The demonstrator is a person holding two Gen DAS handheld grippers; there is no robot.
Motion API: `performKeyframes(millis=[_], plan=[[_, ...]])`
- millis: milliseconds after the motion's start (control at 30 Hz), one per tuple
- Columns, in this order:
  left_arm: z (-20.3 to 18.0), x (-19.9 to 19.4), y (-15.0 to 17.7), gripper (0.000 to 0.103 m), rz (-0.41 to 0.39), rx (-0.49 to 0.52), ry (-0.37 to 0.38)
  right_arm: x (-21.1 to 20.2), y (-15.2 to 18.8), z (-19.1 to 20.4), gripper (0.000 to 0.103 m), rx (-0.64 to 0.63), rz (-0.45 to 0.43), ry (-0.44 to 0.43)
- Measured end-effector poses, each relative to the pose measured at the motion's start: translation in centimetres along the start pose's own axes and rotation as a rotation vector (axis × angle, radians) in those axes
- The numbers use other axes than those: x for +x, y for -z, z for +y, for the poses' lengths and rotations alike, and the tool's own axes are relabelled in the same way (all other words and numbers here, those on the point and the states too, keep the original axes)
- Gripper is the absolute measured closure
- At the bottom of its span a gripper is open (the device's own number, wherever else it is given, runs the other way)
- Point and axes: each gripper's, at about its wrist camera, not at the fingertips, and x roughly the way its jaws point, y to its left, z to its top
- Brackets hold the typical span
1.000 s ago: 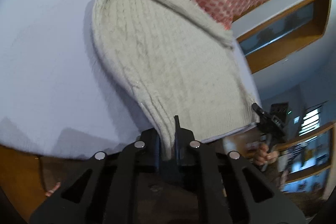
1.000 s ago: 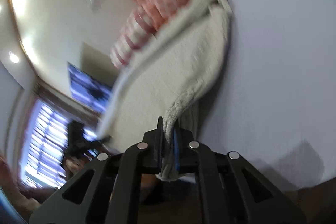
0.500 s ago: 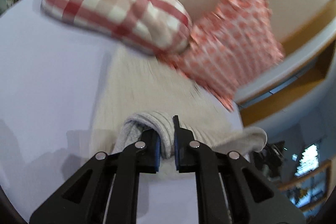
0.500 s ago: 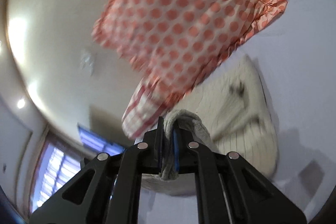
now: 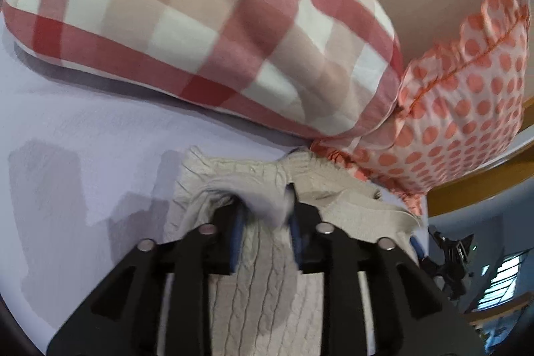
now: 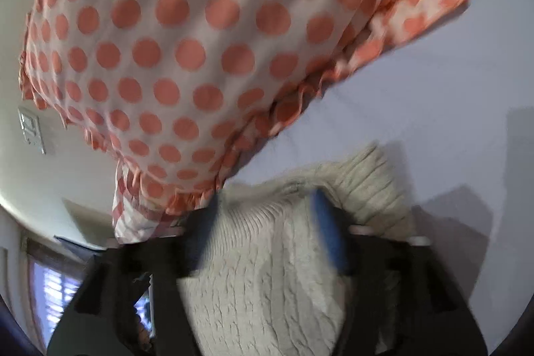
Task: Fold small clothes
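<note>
A cream cable-knit sweater (image 5: 267, 282) lies folded over on the pale lilac bed sheet (image 5: 83, 129), its far edge close to the pillows. My left gripper (image 5: 265, 212) is open, its jaws apart over the folded edge, with cloth still lying between them. In the right wrist view the sweater (image 6: 267, 282) fills the lower middle. My right gripper (image 6: 267, 212) is open too, jaws spread wide over the sweater's ribbed edge.
A red-and-white checked pillow (image 5: 200, 22) and a pink polka-dot pillow (image 5: 467, 109) lie just beyond the sweater; the dotted one (image 6: 187, 49) looms close in the right wrist view. The sheet (image 6: 434, 89) extends to the right.
Both grippers carried the sweater's near edge forward toward the pillows, folding it over itself, then lowered and opened, letting go of the cloth.
</note>
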Motion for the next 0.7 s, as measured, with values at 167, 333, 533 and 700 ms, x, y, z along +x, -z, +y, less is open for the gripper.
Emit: performKeyframes(millis=[167,333,533,700], plan=[[1.5,-5.8,-1.1,0.033,-0.213,-0.049,-0.053,-4.8,-0.1,0.8,0.007,-0.045,-0.162,-0.012],[-1.3,-6.4,2.6,0.033,-0.114,0.115,0.073,-3.0,4.4,5.1,0.007,-0.302,0.070,-0.099],[-3.4,-0.2,6.2,0.033,0.046,0.223,-0.036,0.2,7.8,6.2,0.007,-0.405,0.212,-0.021],[0.2,0.4,4.6,0.050,0.036,0.065,-0.040,0.1,6.7,4.4,0.013,-0.314,0.212,0.016]])
